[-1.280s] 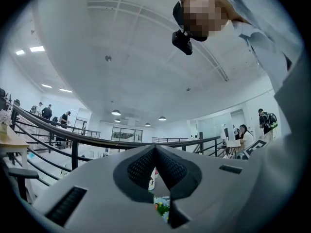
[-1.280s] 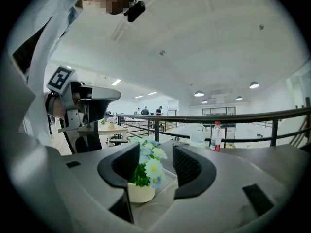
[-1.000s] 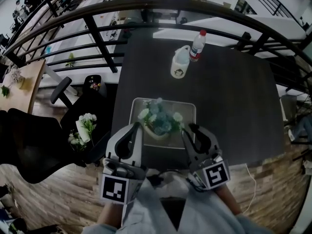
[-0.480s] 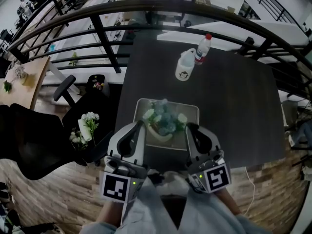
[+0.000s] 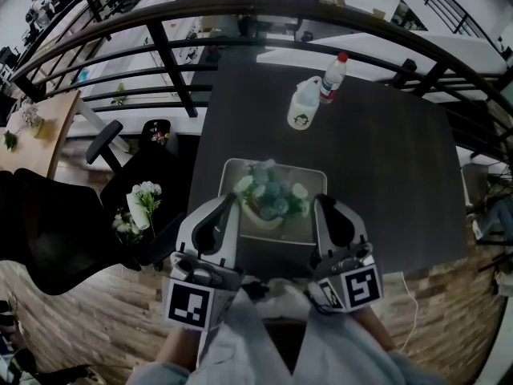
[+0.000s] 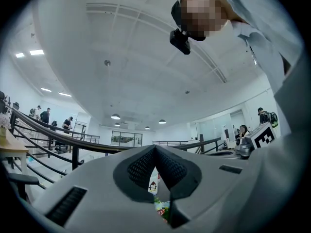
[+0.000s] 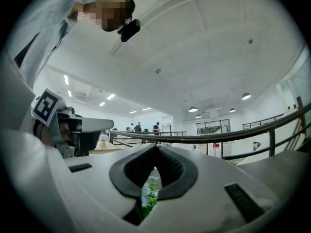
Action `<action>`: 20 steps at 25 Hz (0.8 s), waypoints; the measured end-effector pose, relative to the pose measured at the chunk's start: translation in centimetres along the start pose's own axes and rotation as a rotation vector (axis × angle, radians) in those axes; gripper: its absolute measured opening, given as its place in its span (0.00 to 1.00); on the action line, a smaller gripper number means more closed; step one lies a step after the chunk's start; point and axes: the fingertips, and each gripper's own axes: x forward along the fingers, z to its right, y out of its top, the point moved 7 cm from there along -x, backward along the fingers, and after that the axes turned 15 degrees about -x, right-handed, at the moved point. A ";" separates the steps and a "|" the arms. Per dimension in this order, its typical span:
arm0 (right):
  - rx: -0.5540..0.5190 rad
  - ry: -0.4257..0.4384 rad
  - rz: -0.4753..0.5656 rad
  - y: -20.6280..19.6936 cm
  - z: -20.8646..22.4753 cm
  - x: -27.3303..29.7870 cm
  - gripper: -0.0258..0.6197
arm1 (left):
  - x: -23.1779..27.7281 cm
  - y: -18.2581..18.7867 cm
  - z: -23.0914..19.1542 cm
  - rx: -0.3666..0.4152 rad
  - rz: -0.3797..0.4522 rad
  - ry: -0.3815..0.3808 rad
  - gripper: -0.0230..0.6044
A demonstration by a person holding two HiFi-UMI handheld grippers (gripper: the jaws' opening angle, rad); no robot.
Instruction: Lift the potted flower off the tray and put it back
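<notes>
Drawing slightly aside, jaws pressed together on nothing, the right gripper (image 5: 321, 201) mirrors the closed, empty left gripper (image 5: 231, 203), with the potted flower (image 5: 268, 199) on the tray (image 5: 313, 175) between their tips, either returned or awaiting lifting.

Tray (image 5: 313, 176) dull metal; table (image 5: 385, 159) matt dark; floor (image 5: 88, 327) wood planks.
</notes>
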 end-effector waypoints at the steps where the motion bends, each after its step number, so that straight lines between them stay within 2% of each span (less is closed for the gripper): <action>1: -0.007 0.002 -0.003 0.0 0.0 0.0 0.04 | 0.1 0.0 0.0 0.000 0.000 -0.002 0.06; 9: -0.051 0.001 0.007 0.2 0.2 0.1 0.04 | 0.2 0.0 0.2 -0.001 0.005 -0.005 0.06; 20: -0.042 0.001 -0.022 -0.1 -0.1 0.1 0.04 | 0.0 -0.1 0.0 -0.003 0.006 0.001 0.06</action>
